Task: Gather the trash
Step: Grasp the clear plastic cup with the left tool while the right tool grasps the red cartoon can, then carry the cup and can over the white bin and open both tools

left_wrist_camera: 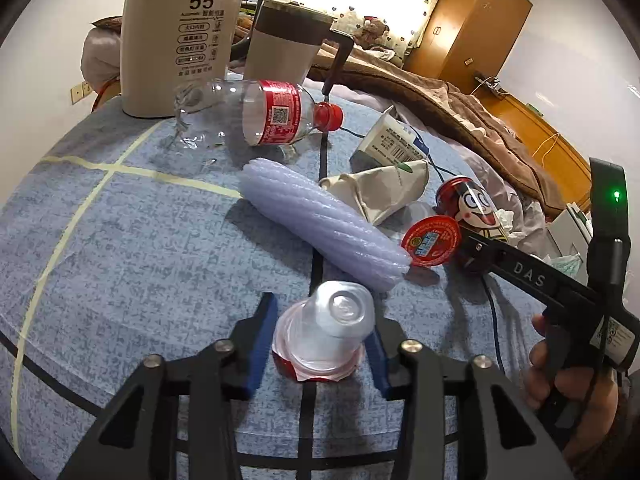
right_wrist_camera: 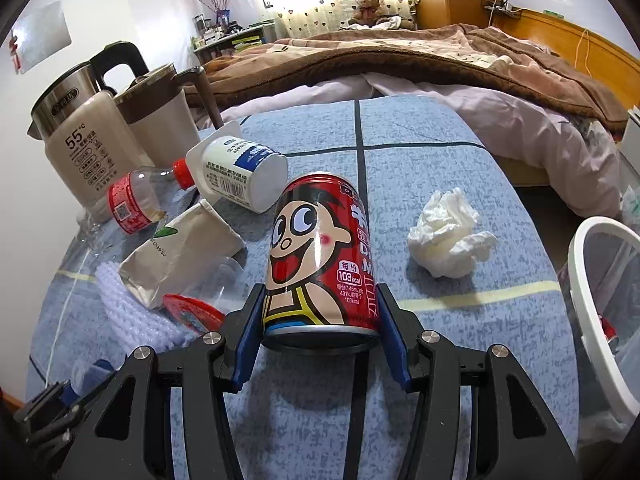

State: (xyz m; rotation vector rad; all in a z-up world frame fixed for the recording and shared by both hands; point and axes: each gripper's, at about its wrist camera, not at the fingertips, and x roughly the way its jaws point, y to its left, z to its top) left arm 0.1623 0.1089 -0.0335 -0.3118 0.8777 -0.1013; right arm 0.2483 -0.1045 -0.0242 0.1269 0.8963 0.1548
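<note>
The red can (right_wrist_camera: 320,256) with a cartoon face stands upright on the blue bench (right_wrist_camera: 460,184). The right gripper (right_wrist_camera: 322,340) has its blue pads on both sides of the can's bottom and looks closed on it. Right of the can lies a crumpled tissue (right_wrist_camera: 450,236), well apart from it. Farther right is the white rim of a bin (right_wrist_camera: 580,264). Left of the can lie a squashed paper cup (right_wrist_camera: 180,256), a white milk bottle (right_wrist_camera: 240,176) on its side, and a clear bottle (right_wrist_camera: 140,200) with a red label. Behind those stand a kettle (right_wrist_camera: 84,148) and a mug (right_wrist_camera: 160,120).

The left gripper (left_wrist_camera: 320,340) is near the can too, on its left. A small clear cup (left_wrist_camera: 328,332) with a torn red foil lid sits between its blue pads. The pads are at the cup's sides, but I cannot tell if they squeeze it. Between this cup and the can lie a foam roll (left_wrist_camera: 324,224) and a round red lid (left_wrist_camera: 430,240).
</note>
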